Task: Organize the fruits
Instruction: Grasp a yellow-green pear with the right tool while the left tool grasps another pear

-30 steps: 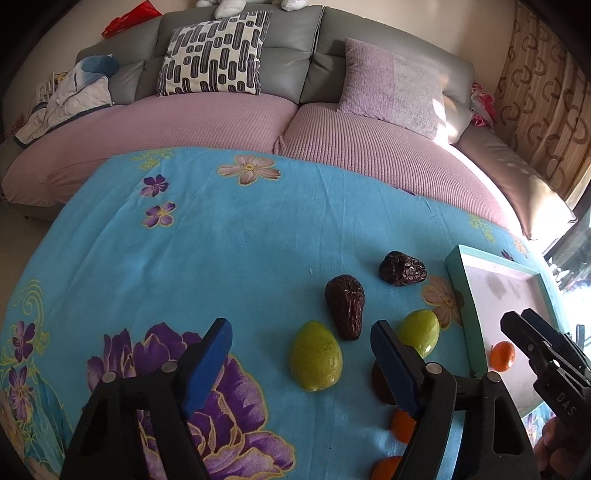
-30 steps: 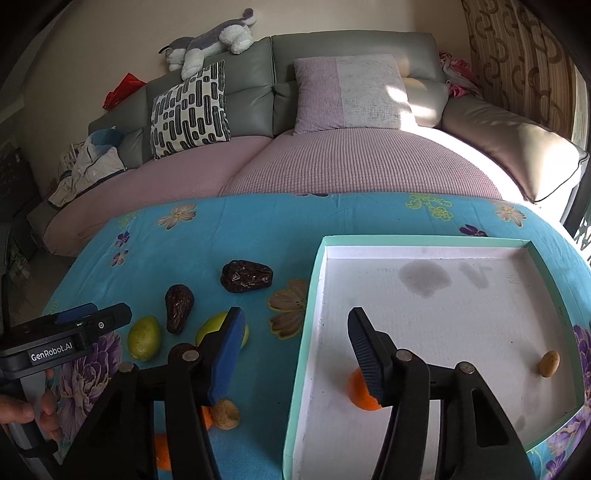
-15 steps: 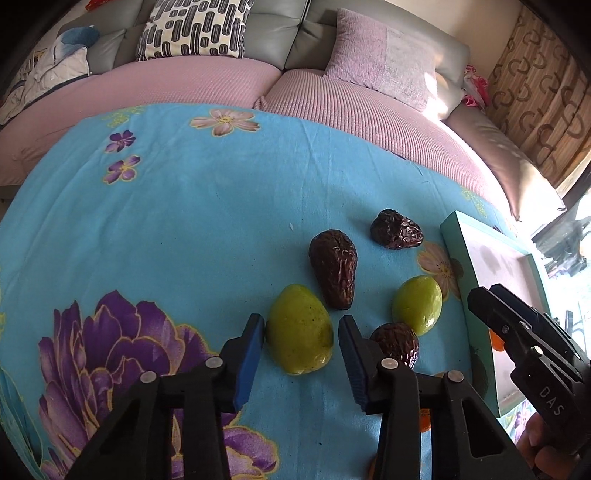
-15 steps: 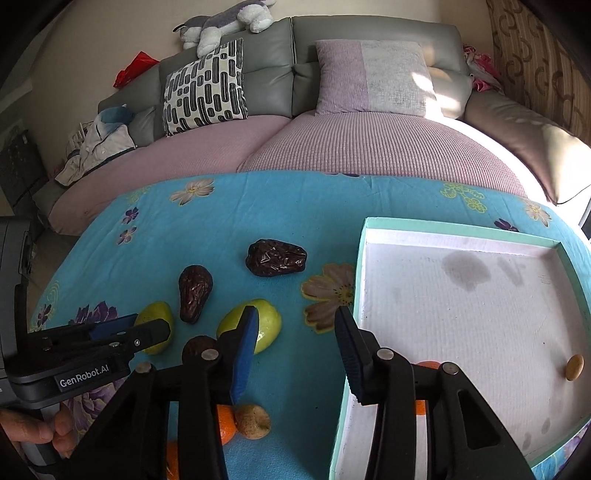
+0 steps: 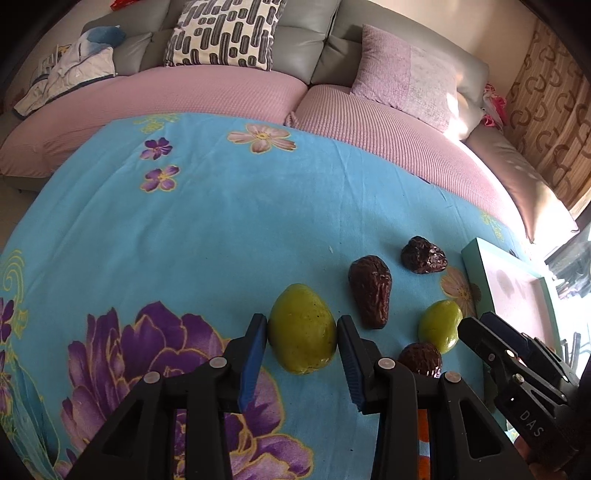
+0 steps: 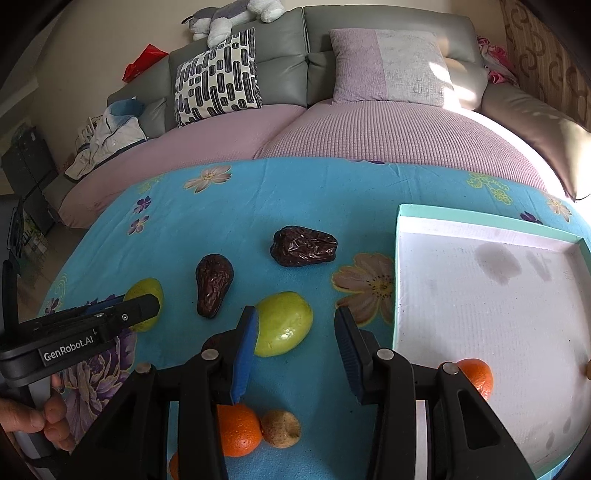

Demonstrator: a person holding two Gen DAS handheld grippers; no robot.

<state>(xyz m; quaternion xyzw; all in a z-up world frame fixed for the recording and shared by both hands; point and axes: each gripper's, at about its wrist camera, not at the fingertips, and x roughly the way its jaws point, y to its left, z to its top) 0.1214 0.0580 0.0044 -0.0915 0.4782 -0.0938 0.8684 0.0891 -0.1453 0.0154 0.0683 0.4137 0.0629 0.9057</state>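
My left gripper (image 5: 301, 343) is shut on a large green fruit (image 5: 301, 332), with both blue pads against its sides on the blue floral cloth (image 5: 221, 229). In the right wrist view this fruit (image 6: 146, 295) shows partly behind the left gripper (image 6: 147, 306). My right gripper (image 6: 295, 350) is open. A smaller green fruit (image 6: 284, 323) lies just past its left pad, with a gap on the other side. Two dark dates (image 6: 214, 284) (image 6: 303, 245) lie farther back. A white tray (image 6: 480, 221) with a teal rim holds an orange (image 6: 476, 376).
Under the right gripper lie an orange (image 6: 236, 428) and a small brown round fruit (image 6: 280, 428). A third small date (image 5: 421, 358) sits beside the smaller green fruit (image 5: 441, 325). A sofa with cushions (image 5: 221, 33) runs along the table's far edge. A hand (image 6: 33, 424) holds the left gripper.
The left gripper went forward and closed from wide open onto the large green fruit. The right gripper moved left from over the tray to the smaller green fruit and narrowed its opening.
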